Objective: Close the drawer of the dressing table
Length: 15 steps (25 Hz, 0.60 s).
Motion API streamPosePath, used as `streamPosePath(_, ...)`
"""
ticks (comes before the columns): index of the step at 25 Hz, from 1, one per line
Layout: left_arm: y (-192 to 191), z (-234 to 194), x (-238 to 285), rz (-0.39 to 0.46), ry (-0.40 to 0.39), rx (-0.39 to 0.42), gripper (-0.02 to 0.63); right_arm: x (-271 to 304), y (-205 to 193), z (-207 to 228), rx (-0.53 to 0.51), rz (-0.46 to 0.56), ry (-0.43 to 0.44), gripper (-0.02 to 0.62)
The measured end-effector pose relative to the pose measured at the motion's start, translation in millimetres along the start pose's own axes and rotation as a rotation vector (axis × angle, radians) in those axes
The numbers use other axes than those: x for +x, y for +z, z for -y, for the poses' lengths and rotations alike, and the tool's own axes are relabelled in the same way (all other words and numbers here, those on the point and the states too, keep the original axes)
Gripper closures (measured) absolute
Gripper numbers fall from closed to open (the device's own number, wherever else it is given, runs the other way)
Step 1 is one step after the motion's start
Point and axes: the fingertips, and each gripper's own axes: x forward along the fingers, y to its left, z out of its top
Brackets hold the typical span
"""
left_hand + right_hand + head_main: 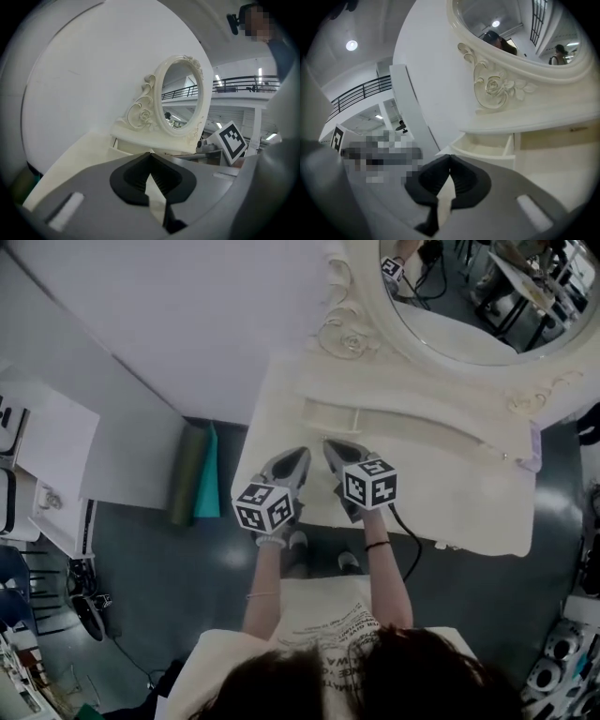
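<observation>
A person standing at a cream dressing table (281, 409) holds two grippers side by side over its top, both aimed at the open drawer (403, 423) tucked under the oval mirror (469, 296).

The left gripper (292, 463) has its jaws brought together at the tips, with nothing between them. The right gripper (339, 454) is likewise closed tight and empty.

The drawer lies straight ahead of both sets of fingertips and slightly beyond them, pulled out towards the person. Its long axis runs crosswise to the way the grippers point, stretching well off to the right of the right gripper. A divider splits it into compartments, and the right gripper view looks into the leftmost one, which appears bare.

Of the two, the right gripper looks the nearer, its tips just short of the drawer's front edge. The left gripper sits beside the drawer's left end. Judging by this, shutting the drawer calls for a push straight forward, away from the person, against that front edge.

No brand or label shows on the table. The print on the person's top is too small to read. The only other markings are the black-and-white squares on each gripper's cube.
</observation>
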Motion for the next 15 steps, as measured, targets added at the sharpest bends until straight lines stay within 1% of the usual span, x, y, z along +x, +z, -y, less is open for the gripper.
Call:
streamPosePath(8,-12,-11,11,-0.069,-0.073,-0.006,0.606,11,-13,15,0.075,-0.021,-0.108,0.589)
streamPosePath(15,-22,-19,18,-0.124,-0.135,-0.005,0.607,18,-25,26,0.15,-0.038,-0.201,0.546)
